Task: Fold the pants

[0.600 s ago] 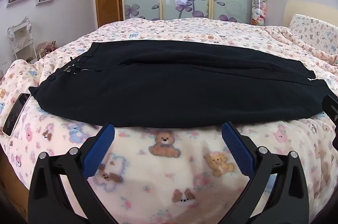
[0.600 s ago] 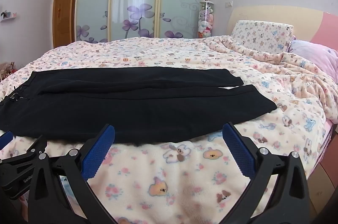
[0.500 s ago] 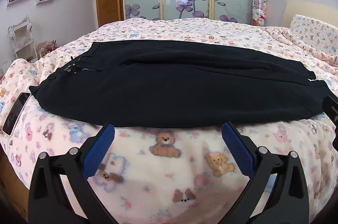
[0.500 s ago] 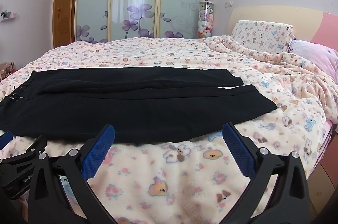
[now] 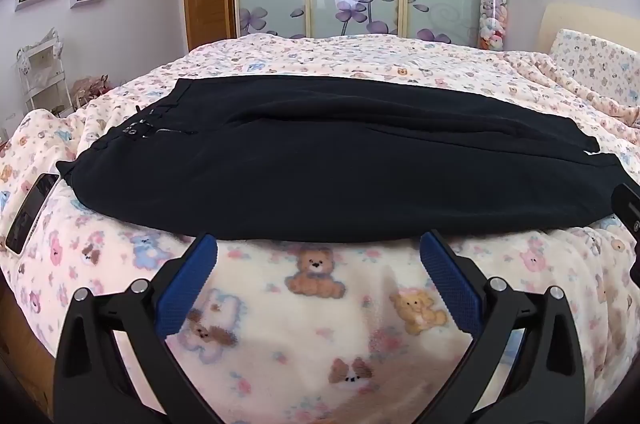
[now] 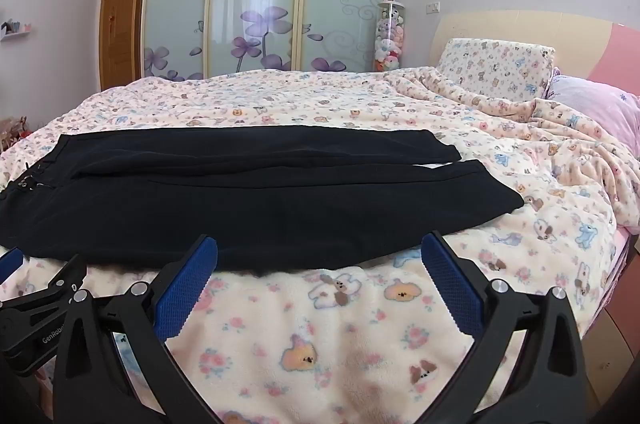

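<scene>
Black pants [image 5: 320,167] lie flat across the bed, waistband at the left, both legs side by side running right; they also show in the right wrist view [image 6: 256,199]. My left gripper [image 5: 318,248] is open and empty, its blue pads just short of the pants' near edge. My right gripper [image 6: 320,246] is open and empty, at the near edge further toward the leg ends. The left gripper's black frame shows at the lower left of the right wrist view [image 6: 36,320].
A bear-print blanket [image 5: 320,304] covers the bed. A phone [image 5: 32,212] lies on the blanket left of the waistband. Pillows [image 6: 500,71] and rumpled blanket lie at the right. A wardrobe with glass doors [image 6: 264,3] stands behind the bed.
</scene>
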`<state>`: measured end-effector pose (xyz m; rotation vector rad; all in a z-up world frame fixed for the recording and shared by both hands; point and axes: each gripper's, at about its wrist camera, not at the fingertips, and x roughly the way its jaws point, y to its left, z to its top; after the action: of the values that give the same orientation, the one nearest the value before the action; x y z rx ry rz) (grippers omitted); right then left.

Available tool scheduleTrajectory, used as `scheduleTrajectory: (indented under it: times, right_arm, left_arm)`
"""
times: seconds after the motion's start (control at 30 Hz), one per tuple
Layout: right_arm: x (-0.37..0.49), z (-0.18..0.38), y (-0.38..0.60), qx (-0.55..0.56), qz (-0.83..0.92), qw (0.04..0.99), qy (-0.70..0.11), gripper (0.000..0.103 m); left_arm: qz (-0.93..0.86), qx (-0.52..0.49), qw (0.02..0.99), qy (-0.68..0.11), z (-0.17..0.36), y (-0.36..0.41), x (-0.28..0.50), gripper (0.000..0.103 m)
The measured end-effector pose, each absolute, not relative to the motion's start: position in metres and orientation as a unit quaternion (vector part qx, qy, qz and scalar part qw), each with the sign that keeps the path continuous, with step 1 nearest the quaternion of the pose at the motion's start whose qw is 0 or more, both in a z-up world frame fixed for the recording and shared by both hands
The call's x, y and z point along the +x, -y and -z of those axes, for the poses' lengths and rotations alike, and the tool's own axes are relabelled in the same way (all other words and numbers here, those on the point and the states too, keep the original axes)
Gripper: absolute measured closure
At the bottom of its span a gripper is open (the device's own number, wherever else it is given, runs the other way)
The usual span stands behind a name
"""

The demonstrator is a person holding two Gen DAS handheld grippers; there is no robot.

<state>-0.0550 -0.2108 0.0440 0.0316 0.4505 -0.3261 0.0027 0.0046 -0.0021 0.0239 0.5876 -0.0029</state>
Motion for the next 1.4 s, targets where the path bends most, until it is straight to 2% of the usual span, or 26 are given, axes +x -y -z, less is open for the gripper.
scheduleTrajectory:
  times: [1.4]
  right_arm:
    - [-0.0542,-0.0438,0.2110,0.016,0.161,0.961,-0.224,0.001]
  left_arm:
    - [0.000,0.016,0.958,-0.287,0.0002,-0.0018,-0.0001,0.002]
